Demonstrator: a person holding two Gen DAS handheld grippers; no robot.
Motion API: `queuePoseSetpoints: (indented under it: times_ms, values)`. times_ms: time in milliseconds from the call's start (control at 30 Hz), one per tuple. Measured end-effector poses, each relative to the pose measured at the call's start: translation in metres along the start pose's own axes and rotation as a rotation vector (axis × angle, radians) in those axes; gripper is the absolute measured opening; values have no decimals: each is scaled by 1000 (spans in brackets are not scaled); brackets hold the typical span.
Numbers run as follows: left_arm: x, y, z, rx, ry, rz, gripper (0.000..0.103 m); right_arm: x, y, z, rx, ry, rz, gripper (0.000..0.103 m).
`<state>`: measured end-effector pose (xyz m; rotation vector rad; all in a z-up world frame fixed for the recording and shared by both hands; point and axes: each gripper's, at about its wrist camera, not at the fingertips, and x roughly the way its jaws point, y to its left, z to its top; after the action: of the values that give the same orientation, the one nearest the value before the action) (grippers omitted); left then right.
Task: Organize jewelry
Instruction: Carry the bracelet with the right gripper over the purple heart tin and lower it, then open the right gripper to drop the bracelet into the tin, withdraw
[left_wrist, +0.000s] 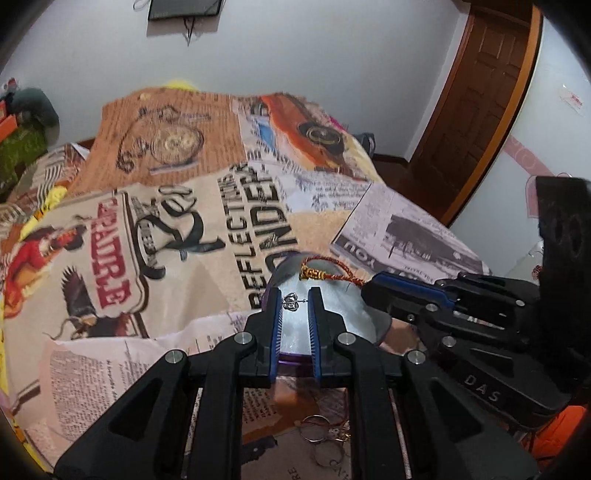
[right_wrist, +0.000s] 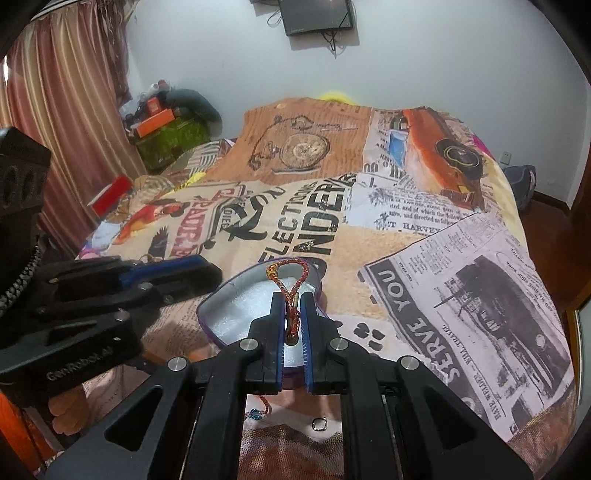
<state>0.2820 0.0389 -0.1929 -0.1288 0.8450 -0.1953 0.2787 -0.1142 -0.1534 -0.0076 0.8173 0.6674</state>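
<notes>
- Left wrist view gives us the bed (left_wrist: 207, 229) first, spread with a bedspread printed like old newspaper, a pocket watch and an orange car; a wooden door (left_wrist: 476, 92) stands at the right and a dark screen (left_wrist: 184, 8) hangs on the white wall.
- On the bedspread we see a heart-shaped tin (left_wrist: 317, 299) with a purple rim and a silvery inside, lying open side up just ahead of both tools.
- Our left gripper (left_wrist: 295, 301) has its fingers nearly closed, with a small silver crown charm (left_wrist: 291, 301) on a thin pin between the tips, over the tin; whether the pads press it we cannot tell.
- Our right gripper (right_wrist: 293, 314) has its fingers closed on a red and gold braided cord bracelet (right_wrist: 290, 291), whose loop rises over the tin's inside.
- Behind the left fingers, on the bedspread, lie a few thin rings and a small gold piece (left_wrist: 325, 435).
- Behind the right fingers we see a small square ring (right_wrist: 319, 424) and a blue bead on a red cord (right_wrist: 256, 413).
</notes>
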Motion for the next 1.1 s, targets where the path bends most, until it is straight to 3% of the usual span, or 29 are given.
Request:
queuePoseSetpoints:
  times_ms: [433, 900, 1000, 1067, 1100]
  values:
    - [7, -3, -2, 46, 25, 15, 13, 15, 3, -1, -30, 71, 7, 7]
    - [-13, 8, -6, 41, 3, 115, 13, 18, 14, -3, -92, 104, -33, 8]
    - [-20, 9, -10, 42, 0, 125, 24, 18, 17, -4, -100, 121, -38, 10]
    - [-24, 10, -11, 41, -12, 135, 41, 16, 19, -3, -104, 125, -47, 12]
    - [-29, 11, -13, 38, -27, 140, 42, 14, 19, -3, -107, 121, -51, 13]
